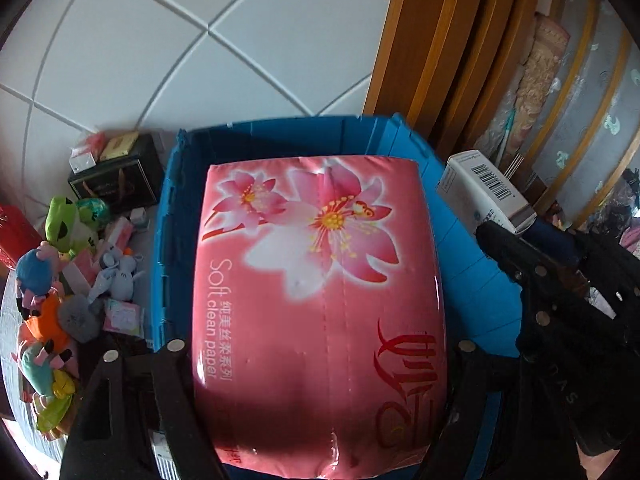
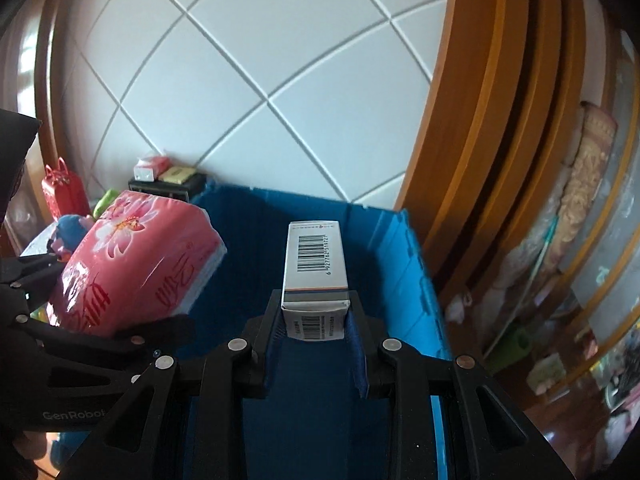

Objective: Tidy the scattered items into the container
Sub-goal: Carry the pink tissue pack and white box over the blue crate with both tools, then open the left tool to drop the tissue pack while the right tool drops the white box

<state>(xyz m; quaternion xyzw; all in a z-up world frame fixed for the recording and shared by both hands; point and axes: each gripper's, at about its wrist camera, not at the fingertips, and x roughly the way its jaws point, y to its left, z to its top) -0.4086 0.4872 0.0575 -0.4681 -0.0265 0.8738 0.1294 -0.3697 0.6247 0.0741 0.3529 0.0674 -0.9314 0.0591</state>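
My left gripper (image 1: 320, 346) is shut on a big pink tissue pack (image 1: 316, 280) with flower print and holds it over the open blue bin (image 1: 276, 136). The pack (image 2: 136, 264) and the left gripper (image 2: 100, 332) also show at the left in the right wrist view. My right gripper (image 2: 314, 312) is shut on a small white box (image 2: 314, 264) with a barcode, held over the blue bin (image 2: 404, 264). In the left wrist view the white box (image 1: 484, 190) and the right gripper (image 1: 516, 232) are at the bin's right side.
Left of the bin lie several plush toys (image 1: 68, 220), small pink packets (image 1: 122, 314) and a black box (image 1: 116, 176) with small items on top. A red case (image 2: 64, 190) stands at the far left. A white tiled wall (image 1: 200, 40) is behind; wooden door frames (image 2: 480, 120) stand to the right.
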